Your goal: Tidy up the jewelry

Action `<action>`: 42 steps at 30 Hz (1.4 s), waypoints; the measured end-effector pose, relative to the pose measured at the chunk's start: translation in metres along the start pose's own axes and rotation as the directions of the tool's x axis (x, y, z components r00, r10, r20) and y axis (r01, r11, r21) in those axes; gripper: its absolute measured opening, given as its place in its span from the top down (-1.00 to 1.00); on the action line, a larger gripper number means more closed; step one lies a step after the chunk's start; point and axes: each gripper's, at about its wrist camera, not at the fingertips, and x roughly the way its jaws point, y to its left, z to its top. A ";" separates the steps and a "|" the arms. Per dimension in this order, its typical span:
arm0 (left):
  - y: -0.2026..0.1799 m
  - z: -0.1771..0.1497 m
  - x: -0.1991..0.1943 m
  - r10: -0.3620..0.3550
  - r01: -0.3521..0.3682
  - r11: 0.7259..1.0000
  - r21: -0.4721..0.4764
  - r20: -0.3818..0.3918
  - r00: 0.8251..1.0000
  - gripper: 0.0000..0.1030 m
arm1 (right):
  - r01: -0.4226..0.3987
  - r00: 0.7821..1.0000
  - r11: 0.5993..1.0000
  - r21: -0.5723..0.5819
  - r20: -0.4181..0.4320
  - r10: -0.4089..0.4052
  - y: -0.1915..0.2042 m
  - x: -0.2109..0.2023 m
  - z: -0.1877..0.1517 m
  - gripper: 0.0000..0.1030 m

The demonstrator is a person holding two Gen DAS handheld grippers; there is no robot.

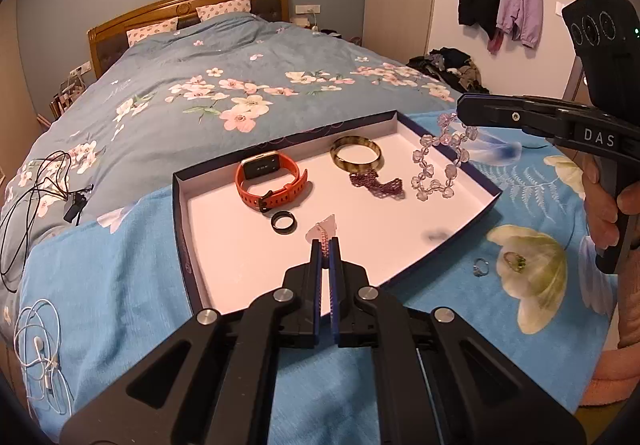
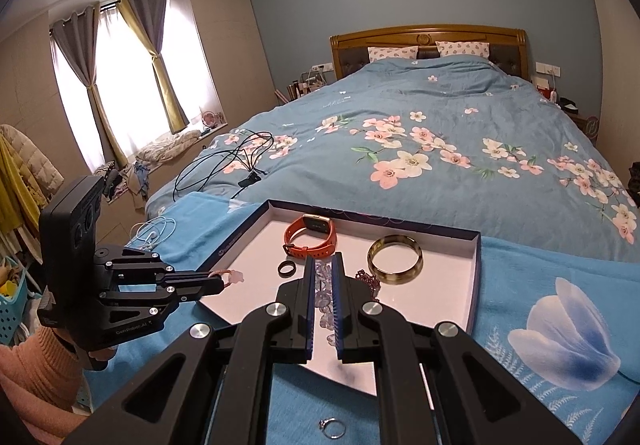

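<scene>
The shallow white-lined box lid (image 1: 460,169) holds an orange-strapped watch (image 1: 272,181), amber bangle (image 1: 356,153), black ring (image 1: 284,223) and dark-red beaded mesh (image 1: 376,185). The left gripper (image 1: 326,245) pinches a pink beaded cord (image 1: 323,235); the right gripper (image 2: 323,265) clamps a clear lilac bead bracelet (image 1: 440,161).

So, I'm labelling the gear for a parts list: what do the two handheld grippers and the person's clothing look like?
Both are matte black with silver rivets and blue finger pads. The right gripper has a boxy black three-lens camera block on top and white "DAS" lettering. The left gripper has the same block and small white lettering on its side. A salmon-pink knitted sleeve covers the left arm.
</scene>
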 end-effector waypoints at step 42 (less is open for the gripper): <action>0.026 0.015 0.087 0.005 -0.014 0.999 -0.051 -0.166 0.986 0.82 | 0.102 0.987 0.986 0.133 -0.136 -0.084 -0.061 0.073 -0.006 0.83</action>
